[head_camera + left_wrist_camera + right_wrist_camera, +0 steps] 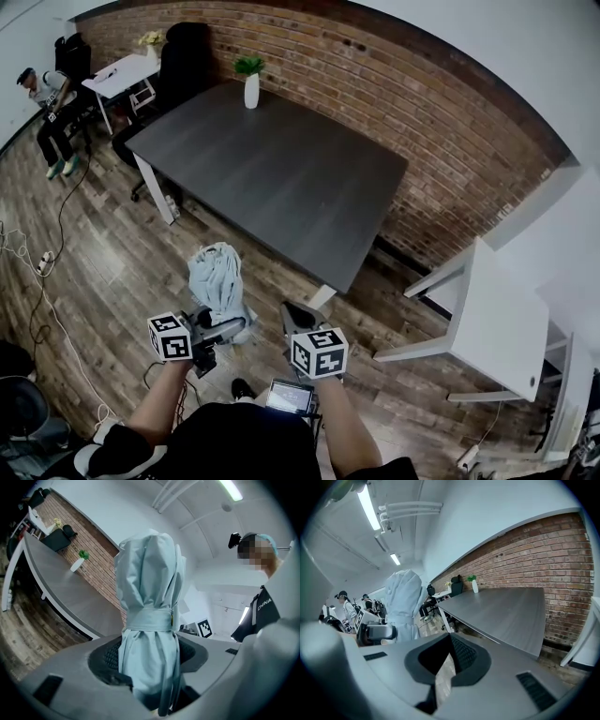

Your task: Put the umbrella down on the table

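A folded pale blue umbrella [216,277], tied with a strap round its middle, stands upright in my left gripper [225,328], which is shut on its lower part. In the left gripper view the umbrella [150,620] fills the space between the jaws of that gripper [150,667]. My right gripper [298,314] hangs beside it, shut and empty; in its own view the gripper [449,641] has its jaws meeting at the tips. The dark grey table [281,178] lies ahead of both grippers, beyond a strip of wooden floor. From the right gripper view the umbrella [402,602] shows at the left.
A white vase with a green plant [250,84] stands at the table's far end. A white table [497,328] is close on the right. At the back left are a white desk [122,75], a black chair [183,56] and a seated person [52,112]. Cables [37,262] trail on the floor.
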`<state>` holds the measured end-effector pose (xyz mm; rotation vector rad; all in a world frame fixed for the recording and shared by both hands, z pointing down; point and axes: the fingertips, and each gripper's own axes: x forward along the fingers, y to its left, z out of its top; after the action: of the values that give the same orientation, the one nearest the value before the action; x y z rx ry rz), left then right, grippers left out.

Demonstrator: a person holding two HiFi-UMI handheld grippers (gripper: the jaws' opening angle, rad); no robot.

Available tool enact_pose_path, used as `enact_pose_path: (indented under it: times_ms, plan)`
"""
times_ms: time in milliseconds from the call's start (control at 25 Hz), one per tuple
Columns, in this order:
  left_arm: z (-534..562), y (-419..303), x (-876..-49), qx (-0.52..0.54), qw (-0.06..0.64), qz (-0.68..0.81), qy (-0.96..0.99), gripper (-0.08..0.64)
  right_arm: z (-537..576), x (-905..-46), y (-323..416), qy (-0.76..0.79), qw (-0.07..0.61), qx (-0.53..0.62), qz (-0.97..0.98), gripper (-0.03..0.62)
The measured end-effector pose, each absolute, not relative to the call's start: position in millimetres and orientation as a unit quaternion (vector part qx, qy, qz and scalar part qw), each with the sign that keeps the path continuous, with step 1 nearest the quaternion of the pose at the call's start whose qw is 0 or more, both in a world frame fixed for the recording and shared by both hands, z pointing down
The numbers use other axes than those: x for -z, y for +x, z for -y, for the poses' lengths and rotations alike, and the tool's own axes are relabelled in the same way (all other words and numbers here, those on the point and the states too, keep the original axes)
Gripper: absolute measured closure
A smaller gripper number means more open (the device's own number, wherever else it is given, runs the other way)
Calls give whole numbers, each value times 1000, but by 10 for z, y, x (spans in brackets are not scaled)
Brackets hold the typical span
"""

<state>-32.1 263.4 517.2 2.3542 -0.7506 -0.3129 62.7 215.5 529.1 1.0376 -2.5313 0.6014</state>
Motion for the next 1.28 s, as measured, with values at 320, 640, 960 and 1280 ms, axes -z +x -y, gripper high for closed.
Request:
enact_pose_path:
  times_ms: [320, 640, 960, 1280]
  plan:
    - [-2339, -468, -5250, 129, 342, 283, 887, 307, -1832, -5481, 484, 360, 180, -233, 885, 583]
    - [-1706, -700, -5290, 120, 341, 294, 885, 307, -1074, -5479, 222, 347, 167, -242, 891, 583]
    - [-919, -781, -5270, 117, 345, 302, 881, 307, -268, -5448, 192, 341, 162, -248, 892, 583]
    - [-206, -659, -5174, 107, 349, 308, 879, 307, 455, -5423, 309, 340, 145, -256, 893, 583]
